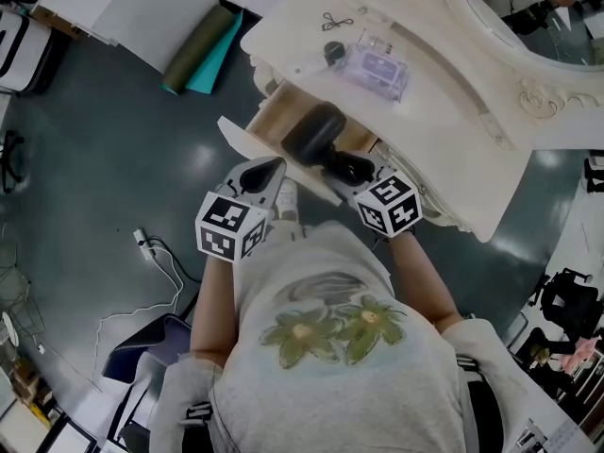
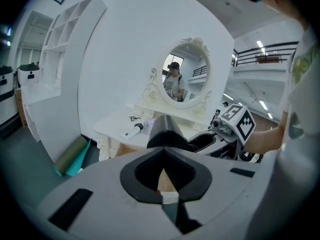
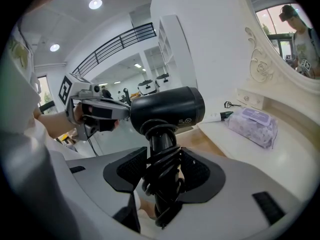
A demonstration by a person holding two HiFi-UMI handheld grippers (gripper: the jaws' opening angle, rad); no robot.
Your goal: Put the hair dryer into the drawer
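**Head view.** The hair dryer [image 1: 316,132] is over the open drawer [image 1: 269,116] of a cream dressing table. Its dark barrel lies across the wooden interior, and whether it rests on the drawer floor cannot be told. The right claw [image 1: 363,179] holds the dryer by its handle. The left claw [image 1: 262,173] is just beside the barrel's near end, above the drawer front. On the surface [image 1: 453,130] lie a pack of wipes [image 1: 379,67], a black-capped tube [image 1: 319,60] and a small black wire item [image 1: 336,22]. A rolled mat [image 1: 200,47] lies on the grey floor [image 1: 104,159].

**Left gripper view.** The left claw [image 2: 163,151] is closed, its tips together and nothing held between them. The barrel of the hair dryer [image 2: 167,131] is right beyond the tips; contact is not clear. The right claw [image 2: 212,136] is seen to the right below its marker cube. Behind are the oval mirror [image 2: 186,71], the surface [image 2: 117,126] with the tube [image 2: 134,130], and the rolled mat [image 2: 72,156] against the wall.

**Right gripper view.** The right claw [image 3: 164,154] is clamped on the handle of the hair dryer [image 3: 167,108], with the black cord wound round the handle between the pads. The barrel lies crosswise above the claw. The left claw [image 3: 122,111] meets its left end. The wooden drawer [image 3: 202,139] shows below the barrel. To the right, the pack of wipes [image 3: 252,126] and the tube [image 3: 221,116] lie on the surface [image 3: 285,156], under the mirror [image 3: 287,29].
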